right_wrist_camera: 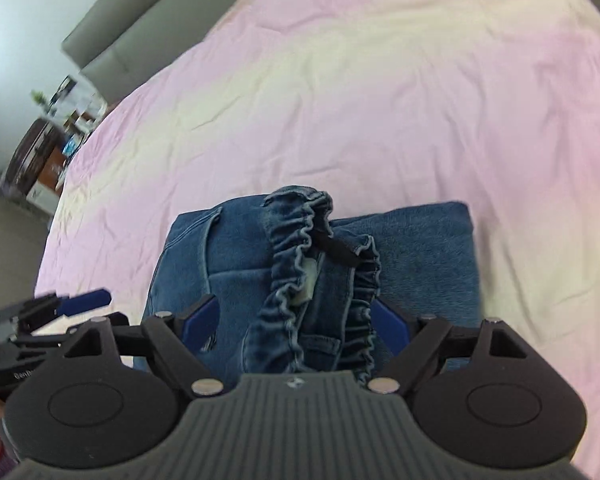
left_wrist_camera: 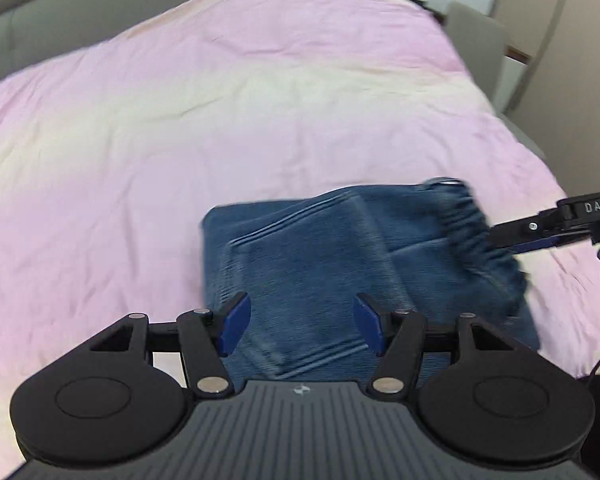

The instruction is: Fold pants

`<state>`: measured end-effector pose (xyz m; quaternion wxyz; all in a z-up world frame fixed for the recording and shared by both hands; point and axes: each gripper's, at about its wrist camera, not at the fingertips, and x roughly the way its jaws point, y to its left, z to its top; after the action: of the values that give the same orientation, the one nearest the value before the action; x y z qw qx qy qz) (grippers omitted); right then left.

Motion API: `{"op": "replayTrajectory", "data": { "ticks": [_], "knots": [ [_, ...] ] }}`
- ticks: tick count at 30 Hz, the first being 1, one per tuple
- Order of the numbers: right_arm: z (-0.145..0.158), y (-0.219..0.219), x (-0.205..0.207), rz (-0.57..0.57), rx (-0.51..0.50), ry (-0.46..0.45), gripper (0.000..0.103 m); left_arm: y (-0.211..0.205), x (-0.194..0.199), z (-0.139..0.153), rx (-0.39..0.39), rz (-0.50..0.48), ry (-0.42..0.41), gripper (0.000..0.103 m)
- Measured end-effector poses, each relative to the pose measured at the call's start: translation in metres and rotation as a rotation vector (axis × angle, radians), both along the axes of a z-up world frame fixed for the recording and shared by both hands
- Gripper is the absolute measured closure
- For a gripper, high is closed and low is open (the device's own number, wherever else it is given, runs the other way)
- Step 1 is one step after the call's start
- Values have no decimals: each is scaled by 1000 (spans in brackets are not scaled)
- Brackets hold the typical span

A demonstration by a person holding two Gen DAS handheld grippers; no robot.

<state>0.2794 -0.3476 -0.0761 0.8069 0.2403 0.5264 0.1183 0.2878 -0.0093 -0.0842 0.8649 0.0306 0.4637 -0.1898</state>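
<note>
Folded blue denim pants [left_wrist_camera: 320, 248] lie in a compact stack on the pink bed sheet [left_wrist_camera: 220, 100]. My left gripper [left_wrist_camera: 303, 322] hovers over the stack's near edge, jaws open, with nothing pressed between the blue pads. The elastic waistband [right_wrist_camera: 296, 232] stands bunched and ruffled on top of the pants [right_wrist_camera: 236, 264]. My right gripper [right_wrist_camera: 296, 322] straddles this waistband with its jaws wide, and the left pad is clear of the cloth. The right gripper [left_wrist_camera: 508, 240] shows at the stack's right side, and the left gripper [right_wrist_camera: 88, 300] appears at the left edge.
The sheet [right_wrist_camera: 380, 100] spreads wide beyond the pants. A grey headboard [left_wrist_camera: 40, 20] borders the far side. A cluttered nightstand [right_wrist_camera: 52, 148] stands off the bed's left corner. Grey furniture [left_wrist_camera: 476, 40] and a wall lie past the right edge.
</note>
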Motion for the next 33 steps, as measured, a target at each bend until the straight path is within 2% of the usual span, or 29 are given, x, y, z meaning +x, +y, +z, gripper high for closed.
{"op": "replayTrajectory", "data": {
  "ticks": [1,4,6,7,8,9,10,12,15,18,21,25,28,30,33],
  "knots": [
    [-7,0,6,-7,7,12,26,10,4,-6,-11,31,14,34],
    [-30,-1,24,-34,40,54,39,40,10,-19,-61,102,56,36],
    [-47,-2,34,-45,107,74,49,52,11,-24,-101,129,83,36],
    [-53,-2,37,-53,132,85,49,56,13,-27,-115,137,92,36],
    [-59,-3,39,-57,152,87,54,58,14,-28,-122,140,96,36],
    [-62,-3,40,-52,175,84,65,59,15,-30,-122,143,97,36],
    [-61,-2,40,-50,179,82,68,60,16,-31,-119,147,96,36],
    [-48,4,39,-18,160,50,83,62,18,-31,-132,152,87,38],
    [-4,17,34,61,111,-61,86,64,19,-27,-162,158,65,39],
    [37,17,27,69,102,-147,87,63,20,-20,-203,160,48,44],
    [57,3,19,54,59,-175,87,55,20,-14,-239,139,36,51],
    [40,-36,0,-26,6,-102,87,30,24,-14,-240,80,14,59],
    [2,-61,-8,-101,12,-19,87,9,32,-21,-225,41,9,67],
    [-29,-76,-16,-129,30,34,86,-2,38,-25,-196,28,-12,69],
    [-44,-82,-12,-137,13,41,84,-17,48,-30,-139,8,-41,69]
  ]
}}
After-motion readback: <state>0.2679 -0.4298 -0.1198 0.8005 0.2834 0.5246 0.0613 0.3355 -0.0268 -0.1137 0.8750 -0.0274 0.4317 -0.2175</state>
